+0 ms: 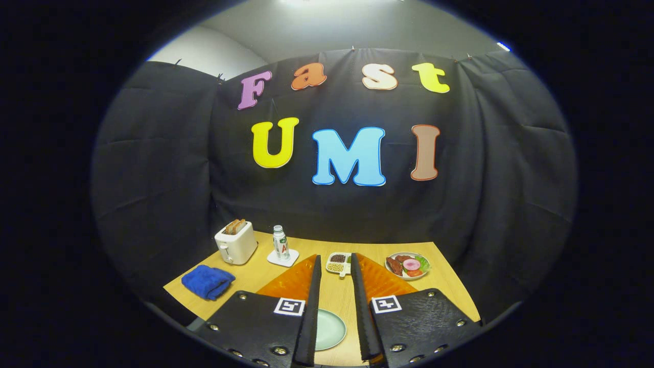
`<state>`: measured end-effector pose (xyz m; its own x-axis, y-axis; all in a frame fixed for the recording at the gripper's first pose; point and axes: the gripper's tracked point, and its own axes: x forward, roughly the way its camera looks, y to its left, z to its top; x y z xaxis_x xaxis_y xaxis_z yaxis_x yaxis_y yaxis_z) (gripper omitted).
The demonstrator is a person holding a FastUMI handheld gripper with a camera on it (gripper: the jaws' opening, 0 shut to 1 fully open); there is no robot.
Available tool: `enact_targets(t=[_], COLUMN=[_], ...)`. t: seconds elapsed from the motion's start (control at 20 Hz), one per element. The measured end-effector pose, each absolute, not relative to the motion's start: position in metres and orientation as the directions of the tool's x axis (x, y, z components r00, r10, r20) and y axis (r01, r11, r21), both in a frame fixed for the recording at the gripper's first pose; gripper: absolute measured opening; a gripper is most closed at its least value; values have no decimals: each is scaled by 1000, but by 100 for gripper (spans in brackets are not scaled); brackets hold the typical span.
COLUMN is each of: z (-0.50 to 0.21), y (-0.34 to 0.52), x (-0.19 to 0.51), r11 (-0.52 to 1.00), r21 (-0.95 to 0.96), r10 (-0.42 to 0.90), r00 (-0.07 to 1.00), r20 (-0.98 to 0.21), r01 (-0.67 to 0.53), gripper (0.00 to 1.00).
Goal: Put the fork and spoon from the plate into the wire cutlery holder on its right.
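Note:
My gripper (pixel 335 263) is held high above the wooden table (pixel 255 278), open, with nothing between its fingers. Low between the fingers, close to me, a pale green plate (pixel 329 329) lies on the table; the part I see is bare. I cannot make out a fork, a spoon or a wire cutlery holder; the fingers and their mounts hide the table on both sides of the plate.
At the back stand a white toaster (pixel 236 243) with toast, a small bottle (pixel 280 243) on a white coaster, a divided dish (pixel 338 263) of beans and a plate of food (pixel 407 266). A folded blue cloth (pixel 208 281) lies at the left.

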<state>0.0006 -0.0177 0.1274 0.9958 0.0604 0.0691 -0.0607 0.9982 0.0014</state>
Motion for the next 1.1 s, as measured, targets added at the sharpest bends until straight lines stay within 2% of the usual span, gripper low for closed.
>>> enact_targets(t=[0.25, 0.55, 0.65, 0.75, 0.9, 1.1], z=[121, 63, 43, 29, 24, 13], y=[-12, -42, -51, -59, -66, -72], x=[3, 6, 7, 11, 6, 10], r11=[997, 1000, 999, 998, 995, 990], r21=[7, 6, 26, 41, 51, 57], r10=[70, -9, -28, -47, -83, -133], r00=[995, 1000, 999, 998, 997, 991], r20=[69, -16, -43, -49, -7, 24], r01=[-71, 9, 29, 49, 83, 131], gripper=[33, 33, 46, 47, 99, 99])
